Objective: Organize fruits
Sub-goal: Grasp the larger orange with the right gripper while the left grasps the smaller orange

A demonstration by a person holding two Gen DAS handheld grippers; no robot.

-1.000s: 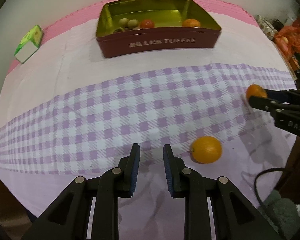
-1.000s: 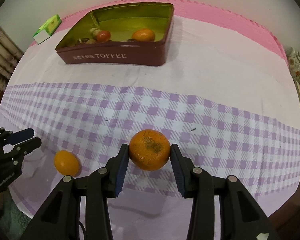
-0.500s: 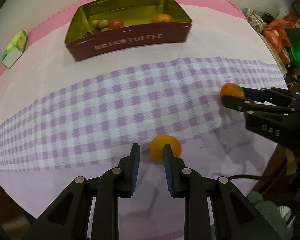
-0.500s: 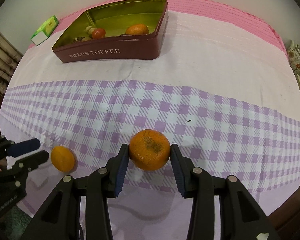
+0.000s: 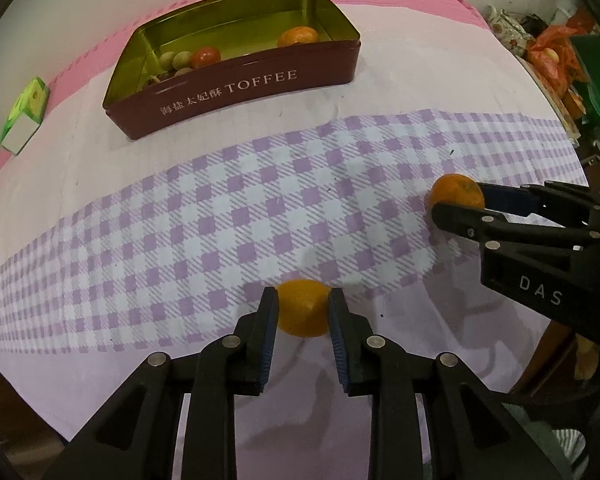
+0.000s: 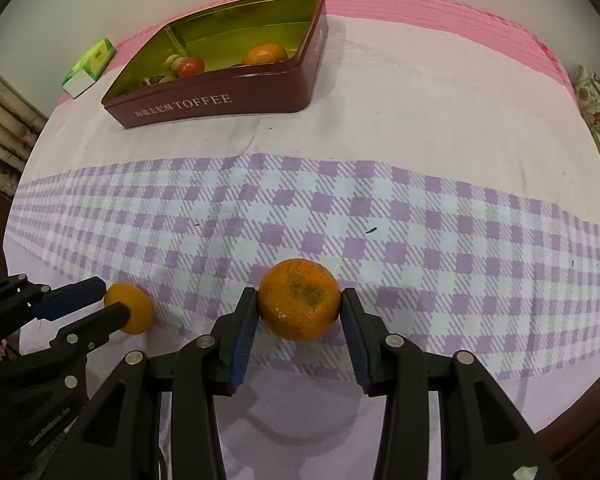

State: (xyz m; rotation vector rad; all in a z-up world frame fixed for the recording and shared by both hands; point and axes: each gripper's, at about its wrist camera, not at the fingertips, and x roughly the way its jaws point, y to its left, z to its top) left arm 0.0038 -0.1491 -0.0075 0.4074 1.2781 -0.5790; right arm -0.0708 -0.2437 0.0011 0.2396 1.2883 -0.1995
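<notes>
My right gripper (image 6: 299,312) is shut on a large speckled orange (image 6: 299,305) and holds it over the checked cloth; it also shows in the left wrist view (image 5: 457,193). My left gripper (image 5: 302,312) stands around a smaller orange (image 5: 302,307) that lies on the cloth near the front edge, with the fingers close beside it; I cannot tell if they press it. That orange also shows in the right wrist view (image 6: 130,313). A maroon TOFFEE tin (image 5: 236,92) at the back holds an orange (image 5: 298,36), a red fruit (image 5: 206,57) and small green fruits.
A green and white carton (image 5: 24,116) lies at the far left. Clutter with an orange bag (image 5: 552,56) stands beyond the table's right edge. A pink strip of cloth runs along the back.
My left gripper moved right and forward until its fingers came around the small orange. The right gripper kept hold of its orange and stayed nearly still.
</notes>
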